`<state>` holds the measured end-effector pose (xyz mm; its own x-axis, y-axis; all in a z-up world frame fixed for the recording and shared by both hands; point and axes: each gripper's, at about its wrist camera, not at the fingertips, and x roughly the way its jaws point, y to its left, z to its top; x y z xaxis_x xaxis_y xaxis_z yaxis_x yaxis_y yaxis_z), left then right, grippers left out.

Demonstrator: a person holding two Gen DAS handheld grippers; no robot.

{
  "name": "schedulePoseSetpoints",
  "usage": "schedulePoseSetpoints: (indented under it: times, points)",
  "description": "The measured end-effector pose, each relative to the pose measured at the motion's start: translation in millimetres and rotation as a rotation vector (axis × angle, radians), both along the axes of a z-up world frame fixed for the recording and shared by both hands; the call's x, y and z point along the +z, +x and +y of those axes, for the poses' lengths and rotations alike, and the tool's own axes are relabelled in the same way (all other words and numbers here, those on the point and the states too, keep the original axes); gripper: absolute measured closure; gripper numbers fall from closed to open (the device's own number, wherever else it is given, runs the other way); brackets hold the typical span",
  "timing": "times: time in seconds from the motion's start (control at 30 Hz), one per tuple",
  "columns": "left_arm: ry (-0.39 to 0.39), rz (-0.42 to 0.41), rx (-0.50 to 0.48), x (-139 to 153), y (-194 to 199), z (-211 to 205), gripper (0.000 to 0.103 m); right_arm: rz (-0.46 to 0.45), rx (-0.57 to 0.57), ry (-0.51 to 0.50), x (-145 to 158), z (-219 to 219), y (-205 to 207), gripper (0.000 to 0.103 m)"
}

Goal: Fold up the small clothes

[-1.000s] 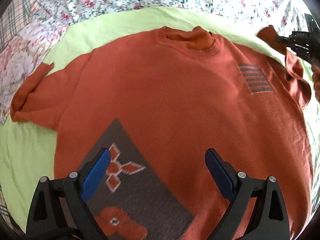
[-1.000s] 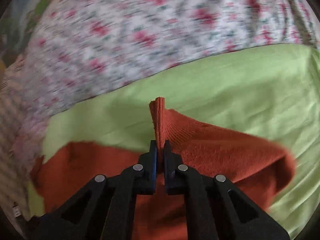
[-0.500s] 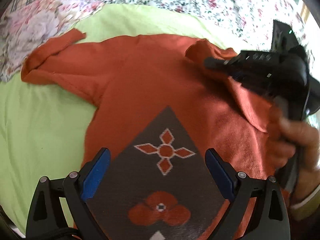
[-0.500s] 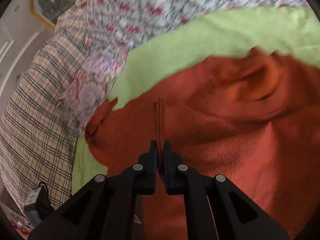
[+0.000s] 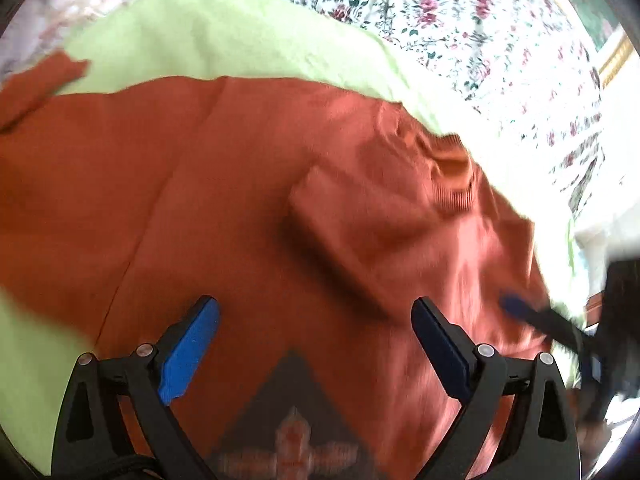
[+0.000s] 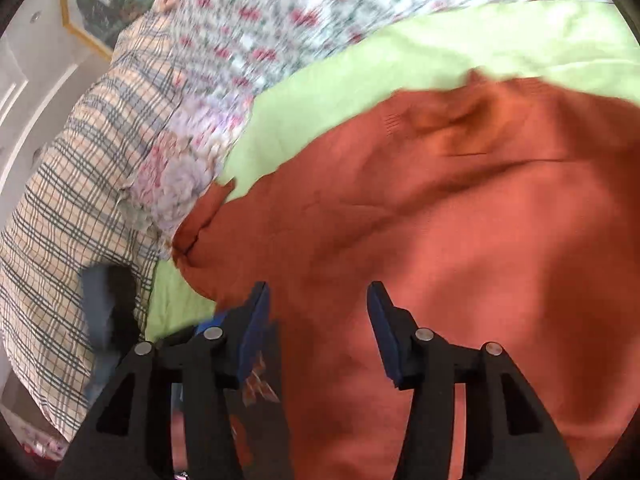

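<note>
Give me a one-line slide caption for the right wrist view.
Right tool opening empty above an orange sweater spread on a green sheet.

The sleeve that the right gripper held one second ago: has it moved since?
Yes. The sleeve now lies folded across the sweater, off the green sheet. The right gripper is opening, nothing between its pads.

The left gripper [image 5: 314, 344] points steeply down, its 2 blue-padded fingers [image 5: 188, 354] spread wide with nothing between them. The right gripper [image 6: 318, 328] tilts down less steeply, its jaws opening and empty. In the left view it shows only as a blurred dark shape, probably angled inward.
</note>
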<state>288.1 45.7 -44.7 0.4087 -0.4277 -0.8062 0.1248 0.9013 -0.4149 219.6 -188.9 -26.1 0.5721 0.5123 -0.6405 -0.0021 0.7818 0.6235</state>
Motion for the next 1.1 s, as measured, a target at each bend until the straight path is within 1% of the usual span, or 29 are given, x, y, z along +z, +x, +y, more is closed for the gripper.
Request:
schedulePoseSetpoints:
  times: [0.07, 0.13, 0.17, 0.23, 0.27, 0.3, 0.33, 0.37, 0.4, 0.43, 0.5, 0.53, 0.57, 0.6, 0.63, 0.67, 0.7, 0.73, 0.8, 0.83, 0.87, 0.9, 0.97, 1.03, 1.07, 1.1]
  points:
    - [-0.049, 0.017, -0.026, -2.7, 28.1, -3.4, 0.004, -0.001, -0.054, -0.008, 7.5, -18.8, -25.1, 0.051]
    - [-0.069, 0.024, -0.056, -3.8, 49.5, -9.9, 0.004, -0.001, -0.114, -0.025, 13.1, -37.8, -53.8, 0.051]
    - [-0.067, 0.019, -0.070, -3.9, 56.1, -12.9, 0.006, 0.001, -0.132, -0.026, 14.8, -42.3, -61.6, 0.051]
    - [-0.039, -0.011, -0.103, -2.3, 64.5, -21.7, 0.029, 0.004, -0.181, -0.027, 16.8, -55.0, -82.0, 0.051]
    - [-0.020, -0.020, -0.120, -1.3, 65.4, -26.0, 0.059, 0.008, -0.204, -0.032, 17.9, -58.8, -88.4, 0.051]
    - [0.004, -0.026, -0.133, -0.8, 65.0, -28.8, 0.091, 0.009, -0.223, -0.028, 18.4, -63.5, -94.1, 0.051]
    - [0.000, -0.030, -0.151, 1.3, 62.6, -30.0, 0.101, 0.007, -0.238, -0.020, 19.1, -68.1, -99.5, 0.051]
    - [-0.006, -0.053, -0.147, 6.4, 56.6, -26.7, 0.098, 0.005, -0.248, -0.017, 20.2, -70.9, -102.1, 0.051]
    - [-0.002, -0.098, -0.133, 14.9, 47.2, -22.6, 0.099, 0.008, -0.254, -0.015, 21.1, -73.9, -104.8, 0.051]
    - [0.005, -0.163, -0.112, 26.6, 32.1, -14.8, 0.100, 0.006, -0.264, -0.019, 22.7, -77.7, -107.1, 0.051]
    - [-0.002, -0.240, -0.061, 38.6, 11.5, 2.8, 0.100, -0.005, -0.278, -0.028, 26.5, -85.2, -111.9, 0.051]
    - [-0.015, -0.251, -0.022, 38.8, 4.6, 16.2, 0.100, -0.014, -0.291, -0.037, 28.9, -90.7, -115.3, 0.051]
    - [-0.027, -0.243, -0.001, 35.4, 2.0, 25.9, 0.100, -0.017, -0.298, -0.046, 30.0, -93.0, -117.4, 0.051]
    - [-0.040, -0.215, 0.010, 28.9, 3.0, 33.9, 0.097, -0.020, -0.310, -0.059, 30.6, -97.5, -120.6, 0.051]
    - [-0.066, -0.158, 0.005, 18.3, 7.7, 39.6, 0.095, -0.015, -0.324, -0.070, 29.8, -101.1, -123.0, 0.051]
    - [-0.085, -0.111, -0.002, 10.5, 13.5, 41.5, 0.090, -0.007, -0.334, -0.073, 28.5, -103.7, -124.4, 0.051]
    - [-0.099, -0.051, -0.015, 0.4, 22.4, 40.7, 0.075, 0.003, -0.347, -0.070, 25.8, -108.9, -126.6, 0.051]
    - [-0.099, -0.024, -0.025, -3.6, 27.8, 36.1, 0.068, 0.012, -0.356, -0.068, 23.9, -111.9, -127.8, 0.051]
    - [-0.098, -0.009, -0.050, -7.2, 37.7, 27.2, 0.050, 0.024, -0.370, -0.064, 22.0, -115.2, -129.6, 0.051]
    - [-0.092, -0.014, -0.066, -4.6, 43.2, 21.3, 0.044, 0.027, -0.377, -0.061, 21.7, -116.6, -130.8, 0.051]
    - [-0.092, -0.013, -0.084, -1.8, 48.4, 15.6, 0.030, 0.026, -0.378, -0.060, 22.0, -117.4, -131.8, 0.051]
    - [-0.092, -0.011, -0.103, 1.3, 53.5, 8.9, 0.024, 0.025, -0.378, -0.062, 21.9, -118.1, -133.0, 0.051]
    - [-0.064, -0.021, -0.154, 4.9, 62.1, -7.2, 0.024, 0.026, -0.373, -0.077, 22.5, -118.2, -133.9, 0.051]
    - [0.015, -0.026, -0.208, 4.0, 68.6, -24.6, 0.032, 0.034, -0.371, -0.089, 20.5, -119.1, -134.1, 0.051]
    - [0.047, -0.033, -0.231, 2.8, 69.7, -30.7, 0.050, 0.037, -0.371, -0.084, 18.4, -120.5, -134.7, 0.051]
    - [0.074, -0.042, -0.255, 2.3, 70.0, -36.6, 0.076, 0.040, -0.372, -0.080, 17.2, -120.5, -134.6, 0.051]
